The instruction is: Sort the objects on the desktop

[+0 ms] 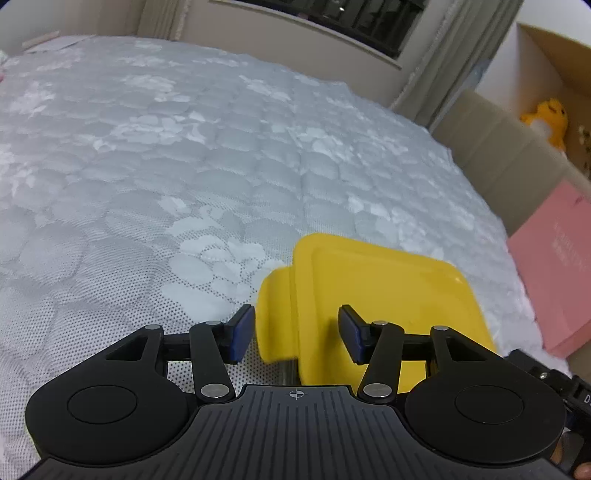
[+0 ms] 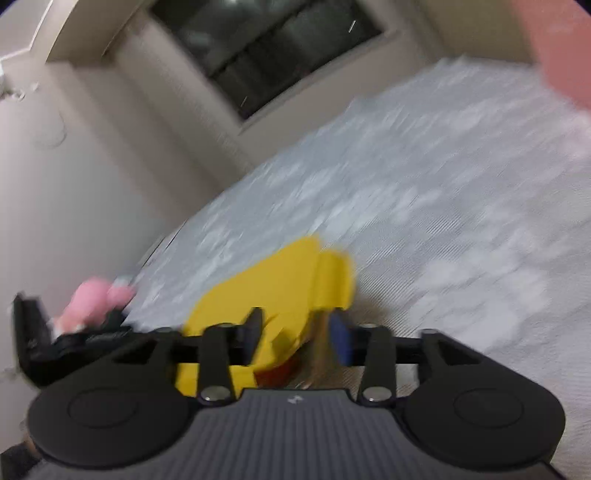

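Now we flank yellow container point(image 1: 369, 291) on bed point(image 1: 147, 166) | both jaws wide, empty | next: close on handles

So the lidded container point(image 1: 373, 295) is the anchor here: it sits on the bed cover point(image 1: 184, 166), toward the near right part of it in the left wrist view. Its side tab sticks out to the left, and the left gripper point(image 1: 297, 334) is right in front of it with one pad on either side of that tab end. Right of the container, off the bed's edge, there's a flat box point(image 1: 554, 273), and behind that an open carton point(image 1: 517, 147) with a plush toy point(image 1: 548, 120) inside. Far behind the container is the window point(image 1: 354, 22). In the right wrist view the right gripper point(image 2: 295, 338) straddles the container point(image 2: 273, 291) too, I think, it's blurry.
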